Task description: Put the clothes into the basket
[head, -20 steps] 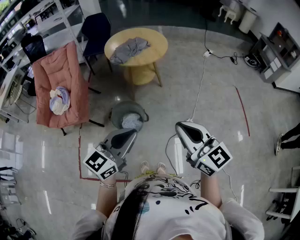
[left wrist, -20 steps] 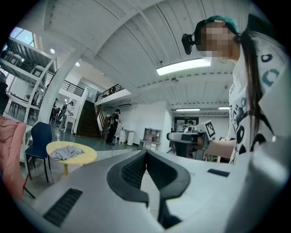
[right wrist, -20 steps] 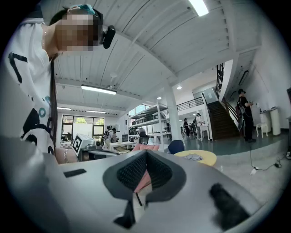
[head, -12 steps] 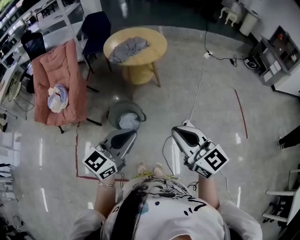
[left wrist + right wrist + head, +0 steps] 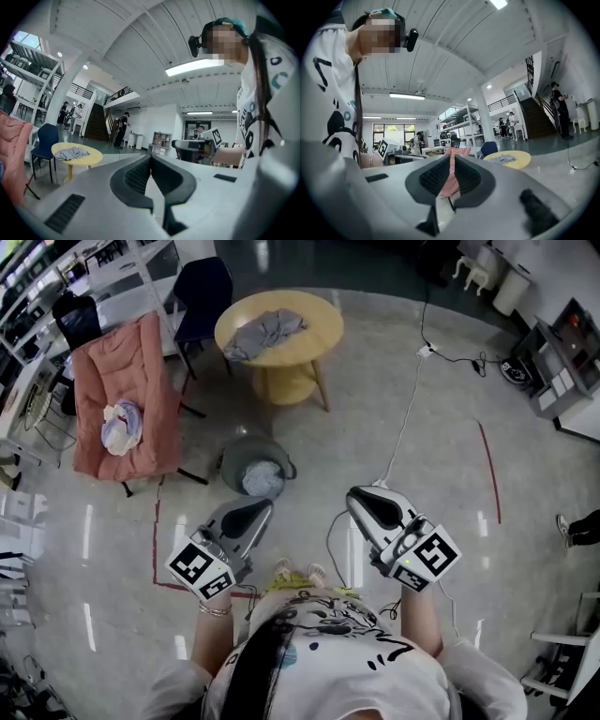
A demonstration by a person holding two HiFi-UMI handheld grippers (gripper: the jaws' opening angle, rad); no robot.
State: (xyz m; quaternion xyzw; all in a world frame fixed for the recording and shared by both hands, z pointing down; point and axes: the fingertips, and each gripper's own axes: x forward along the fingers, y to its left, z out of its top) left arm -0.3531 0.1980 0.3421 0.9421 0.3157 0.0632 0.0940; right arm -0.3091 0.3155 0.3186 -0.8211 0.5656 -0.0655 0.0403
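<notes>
We held the left gripper (image 5: 150,161) with its jaws closed on nothing, and the right gripper (image 5: 453,164) with its jaws barely apart, also empty. A grey garment (image 5: 265,332) lay on the round bench (image 5: 314,338), beyond the basket (image 5: 232,463).

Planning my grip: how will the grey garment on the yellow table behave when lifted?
Probably floppy: the grey garment lies crumpled in soft folds on the table, so it should drape. It looks thin, so likely light. Lying near the rim, a push might slide it off.
</notes>
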